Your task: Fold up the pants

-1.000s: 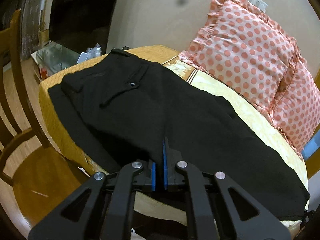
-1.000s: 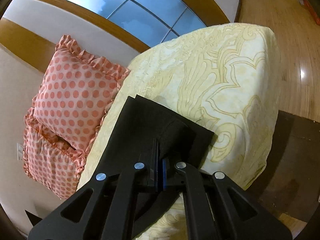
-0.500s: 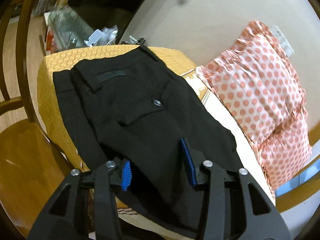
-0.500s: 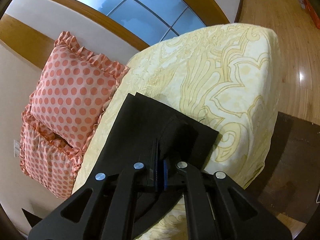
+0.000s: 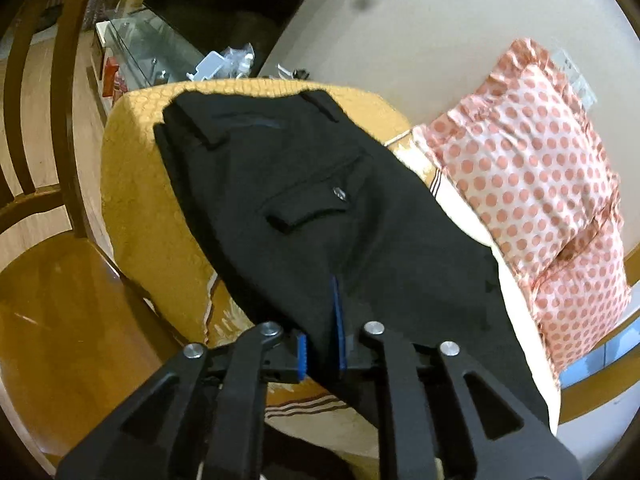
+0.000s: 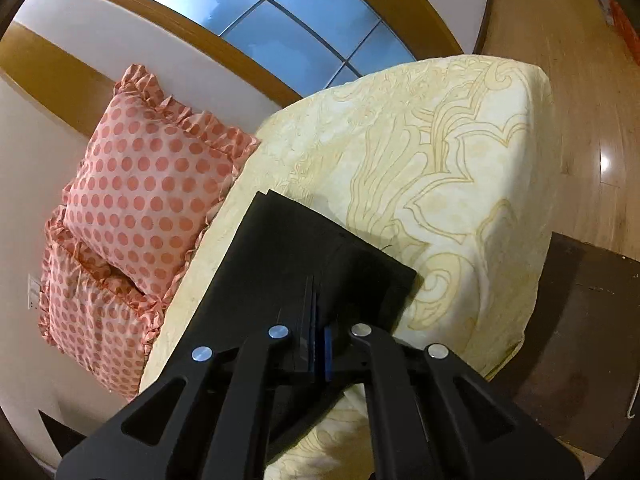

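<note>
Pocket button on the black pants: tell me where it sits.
In the left wrist view, the pocket button sits mid-frame on the black pants, above the flap, left of the polka-dot pillow.

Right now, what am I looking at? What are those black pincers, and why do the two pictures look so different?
Each picture comes from a camera mounted on a hand-held pincer tool; a person carries one in each hand. The left gripper looks toward the waist end of black pants spread on a yellow-covered bed; its blue pads are closing around a ridge of cloth. The right gripper is shut on the leg end. Polka-dot pillows lean against the wall, and a wooden chair stands beside the bed.
</note>
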A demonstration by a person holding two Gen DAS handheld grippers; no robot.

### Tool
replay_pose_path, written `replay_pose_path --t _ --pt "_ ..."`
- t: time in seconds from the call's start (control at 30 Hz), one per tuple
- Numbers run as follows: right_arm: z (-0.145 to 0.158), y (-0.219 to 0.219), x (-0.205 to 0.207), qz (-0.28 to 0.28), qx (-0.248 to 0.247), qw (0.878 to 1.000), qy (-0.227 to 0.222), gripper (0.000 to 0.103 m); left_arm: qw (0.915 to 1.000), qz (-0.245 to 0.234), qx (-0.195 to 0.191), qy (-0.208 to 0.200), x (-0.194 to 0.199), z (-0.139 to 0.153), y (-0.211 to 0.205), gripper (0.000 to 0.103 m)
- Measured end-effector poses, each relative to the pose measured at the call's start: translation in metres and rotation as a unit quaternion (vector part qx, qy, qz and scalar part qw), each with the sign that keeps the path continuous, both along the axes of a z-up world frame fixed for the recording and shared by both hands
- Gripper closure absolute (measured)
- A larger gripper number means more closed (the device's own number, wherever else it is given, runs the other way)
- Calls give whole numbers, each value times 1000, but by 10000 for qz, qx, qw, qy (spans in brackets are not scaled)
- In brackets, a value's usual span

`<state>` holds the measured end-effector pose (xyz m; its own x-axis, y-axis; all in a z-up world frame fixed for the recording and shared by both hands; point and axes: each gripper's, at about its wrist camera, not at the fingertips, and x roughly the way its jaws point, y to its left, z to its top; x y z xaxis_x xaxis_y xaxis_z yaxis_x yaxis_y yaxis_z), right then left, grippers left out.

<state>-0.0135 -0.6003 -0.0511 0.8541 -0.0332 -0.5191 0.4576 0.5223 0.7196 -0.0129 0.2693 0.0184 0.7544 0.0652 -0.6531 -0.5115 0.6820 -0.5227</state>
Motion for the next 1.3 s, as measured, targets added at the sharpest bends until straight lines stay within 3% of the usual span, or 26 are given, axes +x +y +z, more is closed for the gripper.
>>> replay_pose_path --t 0.1,0.2,0.33,0.43,0.53,0.57,0.63,0.7,0.77,0.93,1.03,1.17,1.2,1.23,1.3 --pt "6 1 3 17 -115 9999 30 101 9994 174 312 -10 0 10 1 75" --pt "11 -3 0 -25 -41 9999 -166 101 9995 116 277 -50 -1 11 2 80" --pt "4 -1 7 3 -98 9999 121 101 9989 33 463 97 3 6 -2 82" --pt "12 -4 9 74 -75 9999 -40 101 9992 -7 382 72 5 7 0 83" --pt "46 3 8 196 -591 9962 -604 101 9985 -93 534 70 8 14 -2 86" --pt "53 7 8 184 -794 9948 -612 101 9982 -110 580 52 7 15 -3 88" --pt "49 10 12 129 -1028 9945 -156 101 9980 -139 614 51 4 14 -3 90" --pt "21 3 10 58 -601 9979 247 101 9984 -158 536 126 1 5 0 92" --pt "3 -1 0 -3 -310 9993 216 101 9986 -191 480 134 -1 1 3 93" --pt "9 5 -3 22 -702 9968 387 100 9963 -286 770 269 6 6 3 93" --pt "11 9 0 25 -932 9942 535 99 9953 -264 889 285 4 5 -1 87" --pt "22 11 0 -117 -1379 9871 800 88 9906 160 1319 319 -11 16 0 55" --pt "27 10 -3 -304 -1515 9841 878 75 9885 325 1445 319 -16 20 2 47" --pt "31 8 -8 -582 -1665 9795 970 50 9861 495 1563 270 -22 25 3 46" --pt "40 6 -18 -1012 -1990 9697 993 32 9828 604 1741 126 -28 36 -1 44"
